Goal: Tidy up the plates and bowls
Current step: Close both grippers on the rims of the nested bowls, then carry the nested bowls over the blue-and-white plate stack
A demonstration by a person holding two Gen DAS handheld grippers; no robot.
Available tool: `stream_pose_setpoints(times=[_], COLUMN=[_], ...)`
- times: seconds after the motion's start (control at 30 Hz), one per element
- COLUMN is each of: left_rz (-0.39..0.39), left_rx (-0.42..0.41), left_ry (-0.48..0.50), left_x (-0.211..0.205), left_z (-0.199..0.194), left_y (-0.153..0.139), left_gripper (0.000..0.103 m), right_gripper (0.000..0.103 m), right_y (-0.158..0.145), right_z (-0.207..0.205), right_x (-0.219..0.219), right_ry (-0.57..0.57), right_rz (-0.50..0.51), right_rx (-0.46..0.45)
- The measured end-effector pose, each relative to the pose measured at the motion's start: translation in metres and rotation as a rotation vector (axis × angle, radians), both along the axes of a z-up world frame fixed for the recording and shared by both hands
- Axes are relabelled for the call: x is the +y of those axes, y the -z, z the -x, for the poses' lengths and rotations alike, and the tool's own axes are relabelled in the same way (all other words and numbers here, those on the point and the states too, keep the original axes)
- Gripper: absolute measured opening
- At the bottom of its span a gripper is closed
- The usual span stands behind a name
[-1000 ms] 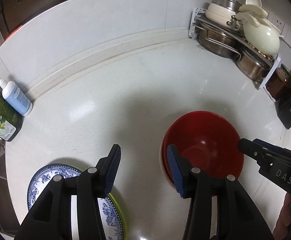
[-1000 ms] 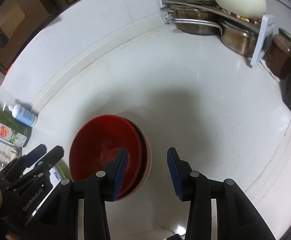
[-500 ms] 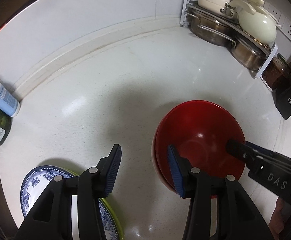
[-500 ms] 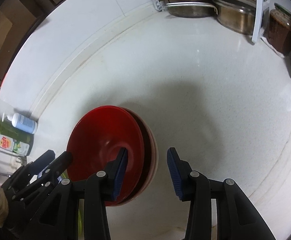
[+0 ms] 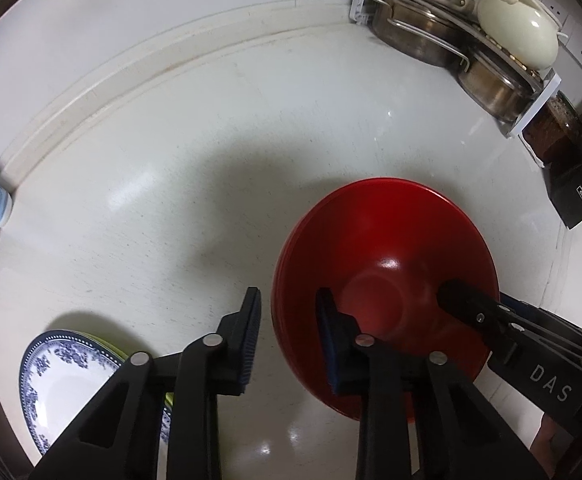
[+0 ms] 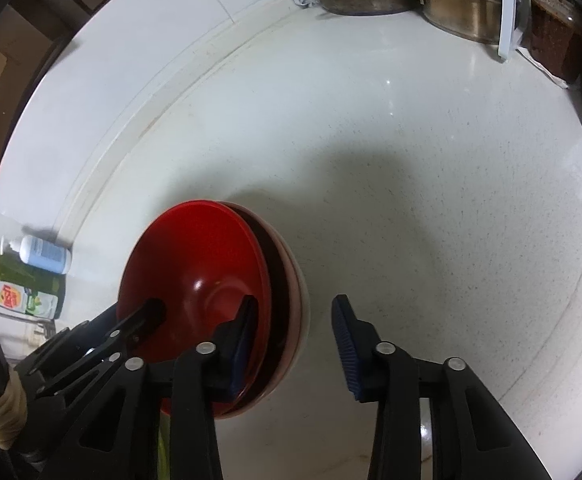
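A red bowl (image 5: 387, 256) sits on top of a stack with a darker bowl and a pinkish bowl (image 6: 297, 300) under it, on the white counter. My left gripper (image 5: 289, 336) straddles the stack's left rim, one finger inside the red bowl and one outside. Its jaws are closing, and a gap still shows beside the outer pad. My right gripper (image 6: 295, 340) straddles the opposite rim with one finger in the bowl; its jaws are closing too and stand well apart. Each gripper shows in the other's view: the right gripper (image 5: 467, 308), the left gripper (image 6: 139, 320).
A blue-patterned plate (image 5: 63, 376) lies on a green plate at the near left. Soap bottles (image 6: 31, 276) stand at the left edge. A rack of steel pots (image 5: 451, 40) with a cream pot fills the back right corner, beside a dark jar (image 5: 551, 132) and a black box (image 5: 579, 196).
Both grippers have come down over the bowl stack, so each now has a finger inside the red bowl. The left jaws have narrowed markedly, the right jaws slightly.
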State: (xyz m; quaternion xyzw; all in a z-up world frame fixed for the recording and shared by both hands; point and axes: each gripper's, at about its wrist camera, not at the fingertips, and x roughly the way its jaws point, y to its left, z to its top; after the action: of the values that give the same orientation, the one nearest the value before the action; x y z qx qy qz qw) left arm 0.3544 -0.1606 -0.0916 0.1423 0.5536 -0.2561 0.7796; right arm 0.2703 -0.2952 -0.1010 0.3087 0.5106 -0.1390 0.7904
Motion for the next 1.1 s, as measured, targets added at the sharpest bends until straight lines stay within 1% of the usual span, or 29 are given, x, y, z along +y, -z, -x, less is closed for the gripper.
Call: stream_pose_setpoints(times=[0.1, 0.23, 0.53, 0.7, 0.93, 1.1], left_rz=[0.004, 0.001, -0.005, 0.0, 0.024, 0.046], left_rx=[0.018, 0.018, 0.022, 0.015, 0.011, -0.009], left_ry=[-0.005, -0.018, -0.031, -0.05, -0.09, -0.141], left_x=[-0.001, 0.001, 0.0, 0.006, 0.021, 0.039], left_z=[-0.002, -0.003, -0.002, 0.001, 0.007, 0.012], left_y=[0.002, 0.003, 0.002, -0.004, -0.018, -0.031], left_gripper=[0.023, 0.019, 0.018, 0.018, 0.018, 0.018], right_gripper=[0.034, 0.03, 0.027, 0.026, 0.026, 0.026], right_y=[0.003, 0.007, 0.006, 0.005, -0.01, -0.025], right_z=[-0.002, -0.005, -0.01, -0.012, -0.011, -0.012], right_x=[-0.001, -0.002, -0.001, 0.003, 0.008, 0.017], right_ry=[-0.01, -0.019, -0.01, -0.007, -0.036, -0.072], right_rz=[-0.019, -0.046, -0.013, -0.004, 0.015, 0.041], right_rx=[0.002, 0.01, 0.037, 0.04, 0.018, -0.009])
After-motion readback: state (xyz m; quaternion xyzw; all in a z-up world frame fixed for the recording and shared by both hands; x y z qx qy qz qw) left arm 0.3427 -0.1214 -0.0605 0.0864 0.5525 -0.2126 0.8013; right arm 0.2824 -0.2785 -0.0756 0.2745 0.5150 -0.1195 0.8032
